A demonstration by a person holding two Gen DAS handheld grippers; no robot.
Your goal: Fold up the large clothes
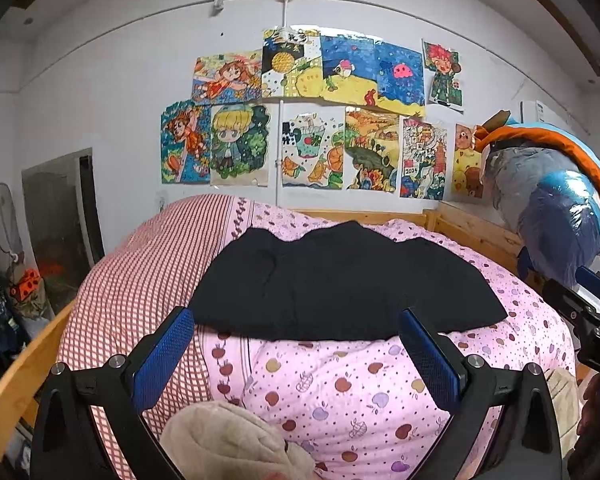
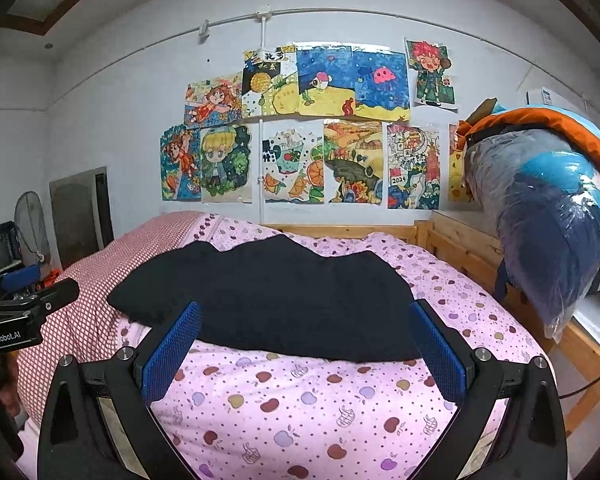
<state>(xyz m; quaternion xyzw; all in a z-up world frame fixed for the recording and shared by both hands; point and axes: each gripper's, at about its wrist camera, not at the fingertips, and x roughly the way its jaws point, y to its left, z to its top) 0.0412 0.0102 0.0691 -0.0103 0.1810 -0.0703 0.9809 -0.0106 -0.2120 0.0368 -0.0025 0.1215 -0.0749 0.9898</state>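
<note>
A black garment (image 1: pixel 340 280) lies folded and flat on the pink apple-print quilt (image 1: pixel 340 392) in the middle of the bed. In the right wrist view the same black garment (image 2: pixel 276 300) spreads across the quilt (image 2: pixel 300 408). My left gripper (image 1: pixel 298 356) is open, its blue pads (image 1: pixel 164 356) just short of the garment's near edge, nothing between them. My right gripper (image 2: pixel 306 356) is open too, held in front of the garment's near edge and empty. The right gripper's body (image 1: pixel 588 316) shows at the right edge of the left wrist view.
A red checked cover (image 1: pixel 140 280) lies on the bed's left side. A beige plush item (image 1: pixel 228 440) sits close under the left gripper. Bagged bedding (image 2: pixel 552 216) is stacked on the wooden bed frame (image 2: pixel 460 248) at right. Children's drawings (image 2: pixel 308 128) cover the wall behind. A fan (image 2: pixel 30 224) stands at left.
</note>
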